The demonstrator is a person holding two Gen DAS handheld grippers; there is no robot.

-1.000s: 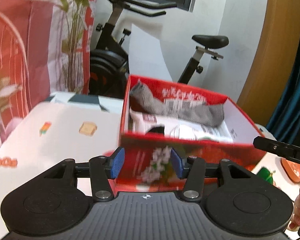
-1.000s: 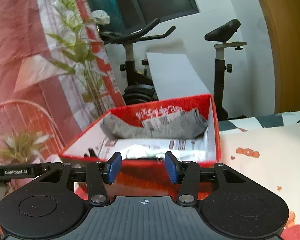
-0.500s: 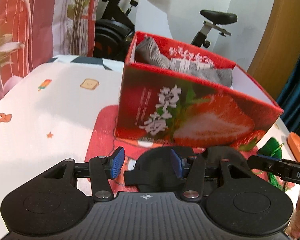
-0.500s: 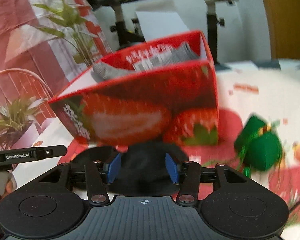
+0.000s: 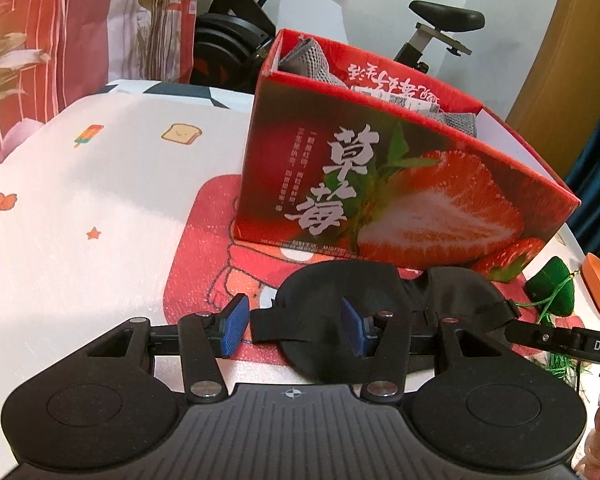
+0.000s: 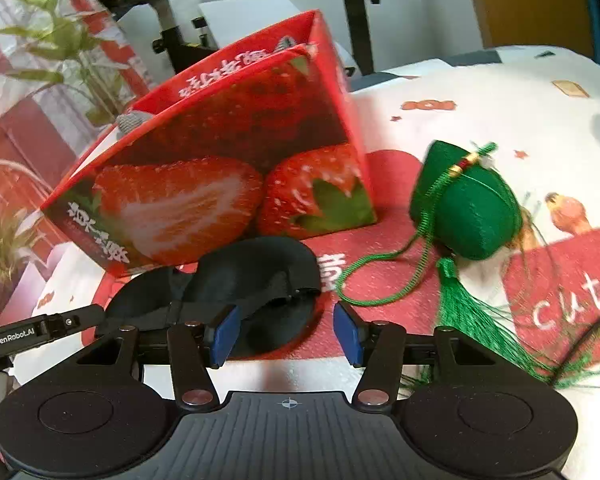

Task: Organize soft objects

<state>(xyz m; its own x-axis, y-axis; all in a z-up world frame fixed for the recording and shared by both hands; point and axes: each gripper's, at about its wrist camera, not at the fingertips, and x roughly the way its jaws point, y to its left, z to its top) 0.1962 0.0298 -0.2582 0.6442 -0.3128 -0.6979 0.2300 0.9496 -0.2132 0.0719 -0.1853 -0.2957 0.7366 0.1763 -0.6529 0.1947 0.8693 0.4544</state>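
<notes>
A black sleep mask (image 5: pixel 380 304) lies on the worktop (image 5: pixel 80 200), right in front of the strawberry box (image 5: pixel 400 184). The left claw (image 5: pixel 292 328) and right claw (image 6: pixel 286 334) are both wide open, holding nothing. A green tassel pouch (image 6: pixel 468 208) sits beside the box.

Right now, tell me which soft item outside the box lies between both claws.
The black sleep mask, flat before the strawberry box; both open claws straddle its ends. The green tasselled sachet sits off right, untouched.
</notes>
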